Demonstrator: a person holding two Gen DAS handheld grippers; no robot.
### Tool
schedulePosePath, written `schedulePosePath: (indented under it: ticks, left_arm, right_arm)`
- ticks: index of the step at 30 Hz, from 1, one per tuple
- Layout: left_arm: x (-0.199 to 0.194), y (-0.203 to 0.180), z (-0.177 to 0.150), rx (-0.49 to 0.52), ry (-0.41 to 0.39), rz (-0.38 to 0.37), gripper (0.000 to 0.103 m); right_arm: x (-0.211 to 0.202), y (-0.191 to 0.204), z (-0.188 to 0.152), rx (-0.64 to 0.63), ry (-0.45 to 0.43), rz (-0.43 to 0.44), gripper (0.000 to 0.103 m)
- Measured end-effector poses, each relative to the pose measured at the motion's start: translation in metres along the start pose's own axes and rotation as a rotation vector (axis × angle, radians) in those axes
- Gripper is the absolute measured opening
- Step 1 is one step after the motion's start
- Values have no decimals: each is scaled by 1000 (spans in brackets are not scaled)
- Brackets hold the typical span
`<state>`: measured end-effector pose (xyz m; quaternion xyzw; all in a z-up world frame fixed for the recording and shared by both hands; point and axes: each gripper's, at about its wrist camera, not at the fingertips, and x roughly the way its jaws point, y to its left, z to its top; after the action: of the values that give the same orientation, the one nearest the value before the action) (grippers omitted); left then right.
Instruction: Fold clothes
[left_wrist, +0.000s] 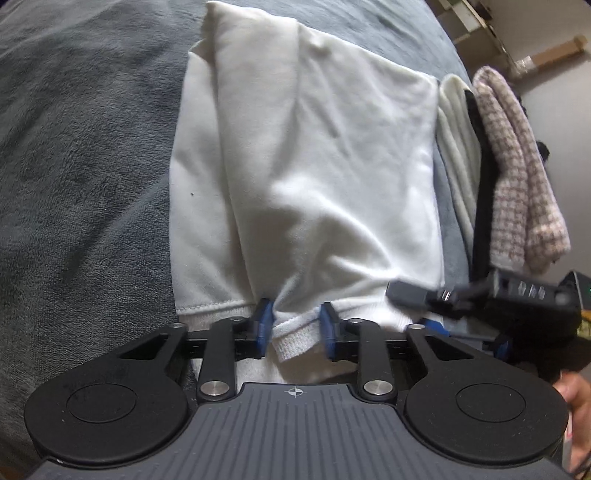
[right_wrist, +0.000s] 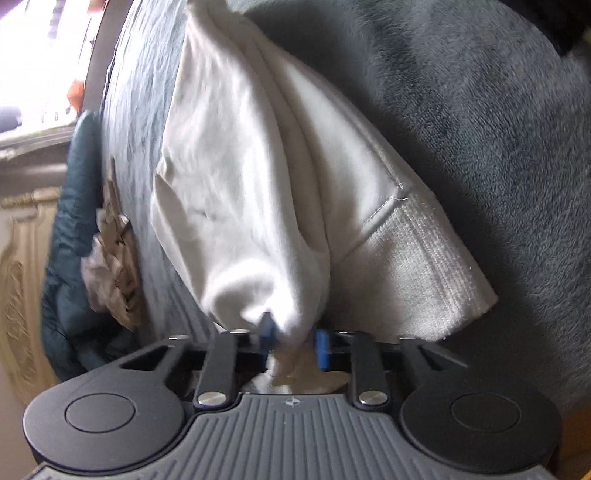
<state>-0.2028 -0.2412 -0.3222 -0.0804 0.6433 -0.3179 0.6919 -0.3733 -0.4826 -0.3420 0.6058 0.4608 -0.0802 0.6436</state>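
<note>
A white sweatshirt (left_wrist: 303, 158) lies folded lengthwise on a grey fleece blanket (left_wrist: 85, 155). My left gripper (left_wrist: 295, 325) is at its near end, shut on the ribbed hem, which bunches between the blue pads (left_wrist: 263, 325). The other gripper (left_wrist: 417, 295) shows at the right of the left wrist view, by the hem's right corner. In the right wrist view my right gripper (right_wrist: 293, 341) is shut on a gathered fold of the white sweatshirt (right_wrist: 243, 166). A ribbed band (right_wrist: 424, 266) lies to its right on the grey blanket (right_wrist: 480, 129).
To the right of the sweatshirt lie a folded white ribbed garment (left_wrist: 458, 147), a dark item (left_wrist: 480, 177) and a checked pink-and-white folded cloth (left_wrist: 517, 177). A person's hand (left_wrist: 576, 398) shows at the lower right. A dark teal quilted item (right_wrist: 70, 240) and crumpled beige cloth (right_wrist: 118, 266) lie at the blanket's left edge.
</note>
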Motion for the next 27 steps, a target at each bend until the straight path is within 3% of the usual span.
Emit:
schedulePosePath:
  ticks: [3, 10, 17, 19, 20, 21, 23, 27]
  left_arm:
    - [-6, -5, -4, 6, -30, -14, 7]
    - [-21, -17, -16, 85, -26, -41, 6]
    - [-2, -22, -27, 224, -6, 44, 7]
    - [-3, -24, -29, 267, -10, 65, 12]
    - [-4, -25, -30, 290, -13, 74, 14]
    - [-8, -25, -30, 300, -12, 81, 26]
    - [-18, -22, -31, 305, -12, 92, 33]
    - [-53, -11, -30, 307, -84, 127, 34]
  right_arm:
    - [-8, 14, -3, -94, -8, -19, 15]
    - [-32, 27, -11, -314, -8, -143, 15]
    - [-16, 25, -15, -443, 13, -253, 16]
    - [-18, 28, -15, -457, 22, -258, 19]
    - [-22, 29, -15, -455, 28, -256, 25]
    - [-26, 31, -14, -453, 32, -259, 29]
    - [-40, 36, -16, -467, 16, -295, 45]
    - [-74, 63, -22, -621, -98, -402, 44]
